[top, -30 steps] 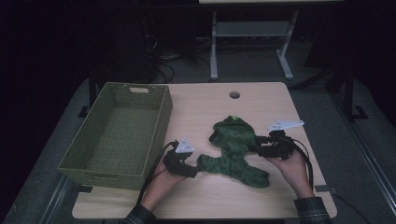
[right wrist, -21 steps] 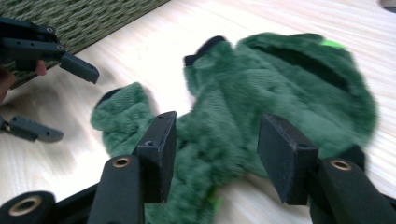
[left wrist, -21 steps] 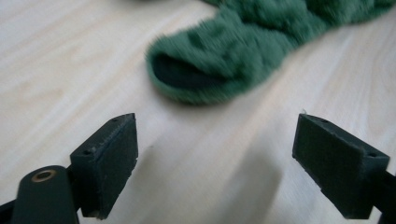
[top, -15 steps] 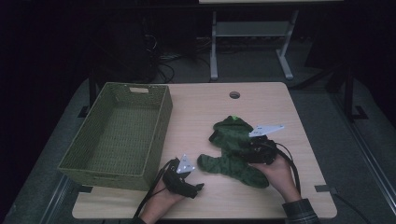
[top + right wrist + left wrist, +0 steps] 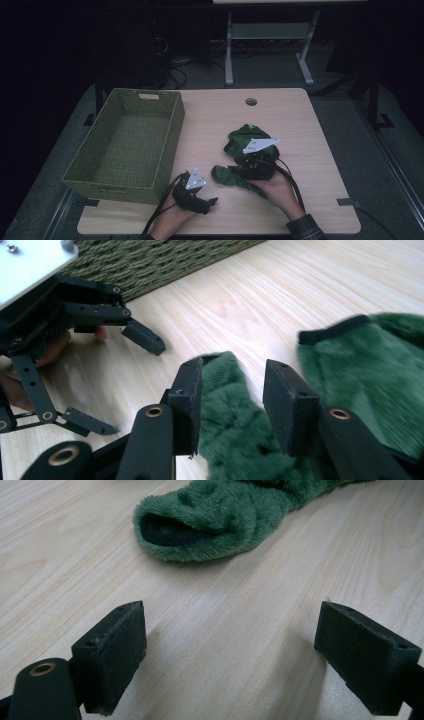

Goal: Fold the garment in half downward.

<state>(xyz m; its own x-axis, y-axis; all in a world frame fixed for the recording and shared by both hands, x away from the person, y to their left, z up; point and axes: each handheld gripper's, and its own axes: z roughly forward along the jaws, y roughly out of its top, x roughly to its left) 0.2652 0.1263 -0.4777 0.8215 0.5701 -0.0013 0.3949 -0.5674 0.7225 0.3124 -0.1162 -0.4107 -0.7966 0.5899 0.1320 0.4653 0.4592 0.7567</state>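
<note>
1. Fleece garment (image 5: pixel 245 159), green and plush, lies right of centre on the surface (image 5: pixel 215 125), beside a woven basket (image 5: pixel 125 145).
2. We judge it light, soft and floppy; take it by a bunched fold or the dark-edged cuff.
3. Our right claw (image 5: pixel 232 390) has just been closing, fleece between its jaws.
4. Our left claw (image 5: pixel 230 655) stands wide, holding nothing.
5. We can read no labels or writing.

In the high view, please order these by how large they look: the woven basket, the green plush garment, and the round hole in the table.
1. Woven basket, clearly largest.
2. Green plush garment, partly hidden by the right tool.
3. Round hole, smallest.
</note>
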